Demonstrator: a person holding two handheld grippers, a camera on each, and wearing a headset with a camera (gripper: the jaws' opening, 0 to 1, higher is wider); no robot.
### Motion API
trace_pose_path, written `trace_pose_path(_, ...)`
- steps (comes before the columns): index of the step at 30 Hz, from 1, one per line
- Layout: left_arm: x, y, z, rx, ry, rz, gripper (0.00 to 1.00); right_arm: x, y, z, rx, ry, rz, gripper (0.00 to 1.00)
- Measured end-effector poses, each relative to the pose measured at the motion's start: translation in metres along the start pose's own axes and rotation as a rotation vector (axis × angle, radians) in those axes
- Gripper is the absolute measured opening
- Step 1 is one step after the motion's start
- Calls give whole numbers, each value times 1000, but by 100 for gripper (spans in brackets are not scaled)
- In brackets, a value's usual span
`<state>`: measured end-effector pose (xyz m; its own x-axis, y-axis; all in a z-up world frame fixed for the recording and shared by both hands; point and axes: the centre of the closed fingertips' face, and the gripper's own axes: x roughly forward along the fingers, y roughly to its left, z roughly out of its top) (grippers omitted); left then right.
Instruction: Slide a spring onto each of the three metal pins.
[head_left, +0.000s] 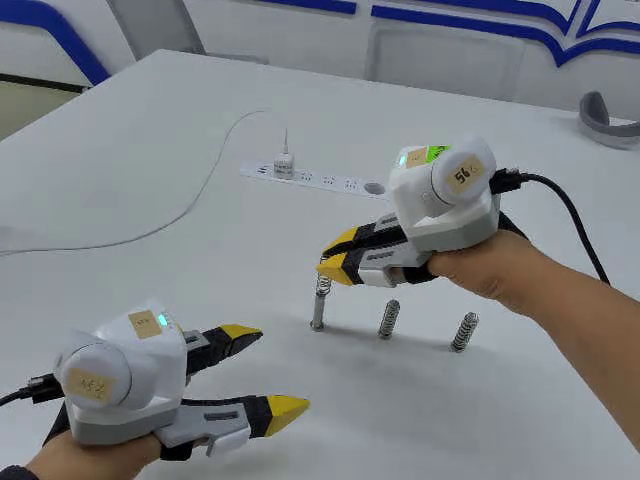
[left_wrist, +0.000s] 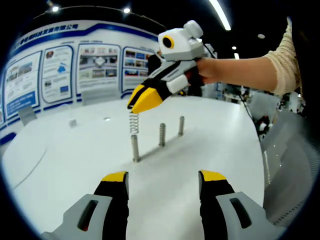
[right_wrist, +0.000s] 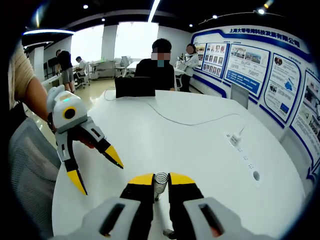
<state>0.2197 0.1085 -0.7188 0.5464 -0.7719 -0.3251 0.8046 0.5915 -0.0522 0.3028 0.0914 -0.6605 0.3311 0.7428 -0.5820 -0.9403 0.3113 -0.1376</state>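
Note:
Three metal pins stand in a row on the white table (head_left: 150, 150). The middle pin (head_left: 389, 318) and the right pin (head_left: 464, 331) each carry a spring. My right gripper (head_left: 335, 262) is shut on a third spring (head_left: 323, 285), whose lower end sits over the top of the left pin (head_left: 318, 312). The right gripper view has that spring (right_wrist: 160, 182) pinched between my right gripper (right_wrist: 161, 179) jaws. My left gripper (head_left: 265, 370) stands open and holds nothing, near the table's front edge. In the left gripper view, my left gripper (left_wrist: 164, 176) faces the spring (left_wrist: 133, 122) and the pin (left_wrist: 135, 148).
A white power strip (head_left: 310, 180) with a plugged adapter lies beyond the pins, and its cable (head_left: 200, 190) runs off to the left. A grey curved object (head_left: 600, 115) rests at the far right. People sit behind a laptop (right_wrist: 135, 86) at the table's far end.

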Motion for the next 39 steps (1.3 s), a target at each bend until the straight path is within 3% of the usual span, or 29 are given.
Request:
trace_pose_path(17,0,3,-3,-6,3,2,57,12,-2,-16,21,18,3,11)
trace_pose_path(39,1,4,-4,-9,9,0,57,32,2,-43,34,58,-39,12)
